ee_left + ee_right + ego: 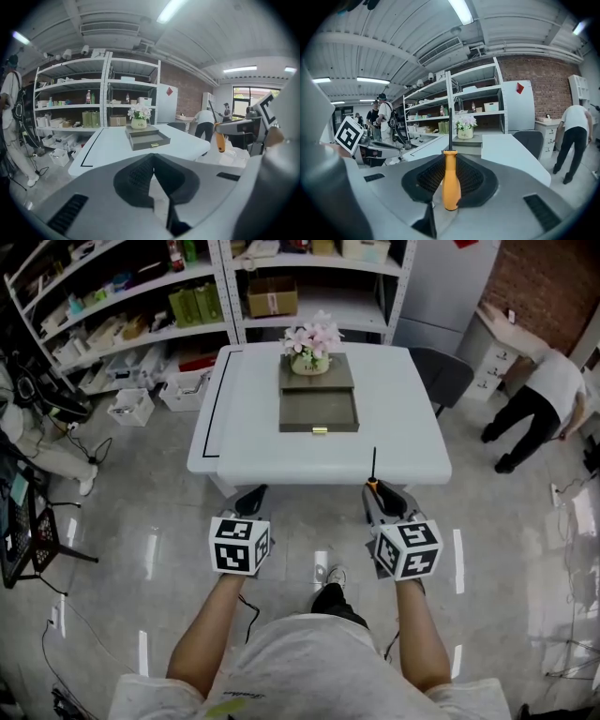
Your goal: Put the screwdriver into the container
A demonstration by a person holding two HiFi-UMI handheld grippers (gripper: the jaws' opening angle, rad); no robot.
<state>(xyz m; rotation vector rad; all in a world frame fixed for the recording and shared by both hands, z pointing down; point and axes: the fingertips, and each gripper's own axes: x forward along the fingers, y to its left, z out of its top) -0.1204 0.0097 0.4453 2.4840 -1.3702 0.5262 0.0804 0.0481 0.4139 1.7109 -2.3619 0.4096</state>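
Observation:
My right gripper [377, 493] is shut on a screwdriver [450, 183] with an orange handle and a dark shaft that points up and forward. In the head view the screwdriver [373, 470] sticks out over the table's near edge. The container is an open grey drawer [319, 412] in the middle of the white table [403, 427], below a flat grey box that carries a flower pot [310, 360]. My left gripper [249, 499] hangs short of the table's near edge, its jaws closed together with nothing between them. From the left gripper view the drawer [149, 139] lies ahead.
White shelving [141, 306] full of boxes stands behind the table. A dark chair [442, 376] is at the table's far right corner. A person [539, 395] bends over at the right. Another person [28, 442] and a stool with cables are at the left.

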